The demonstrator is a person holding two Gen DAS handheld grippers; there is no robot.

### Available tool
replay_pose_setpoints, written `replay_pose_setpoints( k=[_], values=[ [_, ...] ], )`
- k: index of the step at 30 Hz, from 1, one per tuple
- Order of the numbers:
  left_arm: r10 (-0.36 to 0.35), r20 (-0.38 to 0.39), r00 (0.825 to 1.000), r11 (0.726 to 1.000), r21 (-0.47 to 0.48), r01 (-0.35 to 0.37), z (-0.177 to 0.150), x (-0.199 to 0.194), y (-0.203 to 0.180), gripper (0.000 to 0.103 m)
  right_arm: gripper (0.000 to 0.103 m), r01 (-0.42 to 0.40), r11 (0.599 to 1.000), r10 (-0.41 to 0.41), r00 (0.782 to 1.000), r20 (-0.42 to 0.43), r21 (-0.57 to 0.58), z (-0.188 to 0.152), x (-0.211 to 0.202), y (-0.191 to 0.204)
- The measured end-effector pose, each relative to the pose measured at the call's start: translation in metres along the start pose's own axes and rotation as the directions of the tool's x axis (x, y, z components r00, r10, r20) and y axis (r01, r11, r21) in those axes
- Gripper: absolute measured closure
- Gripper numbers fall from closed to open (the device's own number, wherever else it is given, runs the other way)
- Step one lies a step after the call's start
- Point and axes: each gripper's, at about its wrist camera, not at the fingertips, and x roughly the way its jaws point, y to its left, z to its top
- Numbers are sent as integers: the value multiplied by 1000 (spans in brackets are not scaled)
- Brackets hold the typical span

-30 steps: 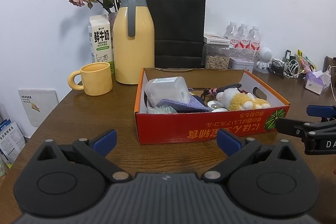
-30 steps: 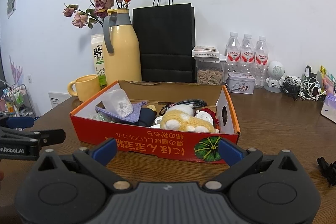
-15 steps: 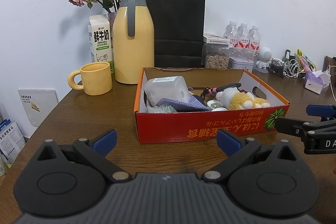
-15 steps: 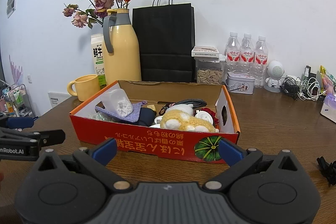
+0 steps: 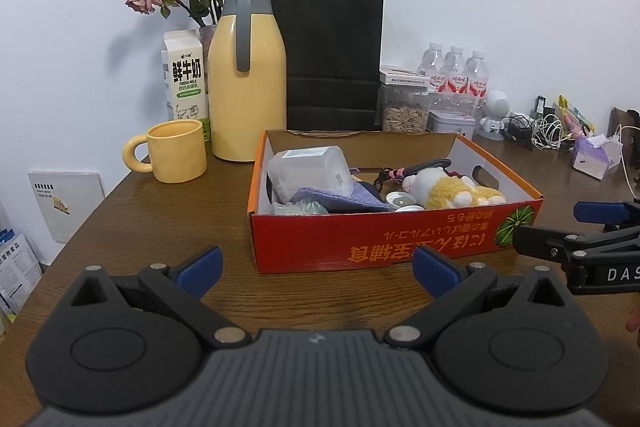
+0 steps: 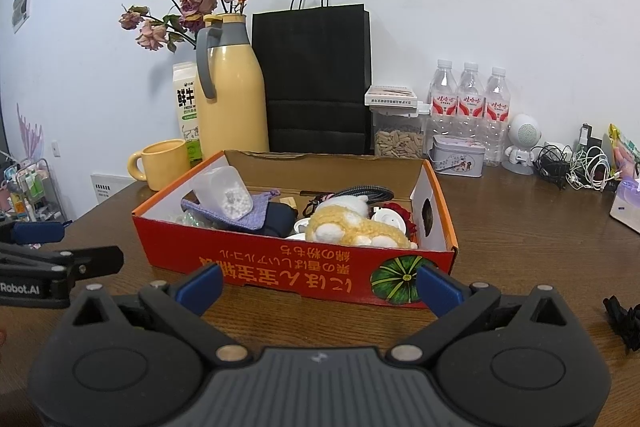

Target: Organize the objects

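A red cardboard box [image 5: 384,247] of small items, a plush toy [image 5: 452,187] among them, is seen on the tabletop [image 5: 160,227], just beyond both grippers. The left gripper [image 5: 316,265] and right gripper [image 6: 318,279] are held with jaws wide apart, gripping nothing.

Left gripper [image 5: 316,267] and right gripper [image 6: 320,279] both spread wide, empty.

Both wrist views low, facing box [image 5: 384,243]
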Motion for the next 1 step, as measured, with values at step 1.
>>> replay_pose_setpoints(
  k=[1],
  values=[
    [0,0,1000,1000,1,0,0,0,1,0,0,0,1000,0,1000,0,0,0,0,0]
  ],
)
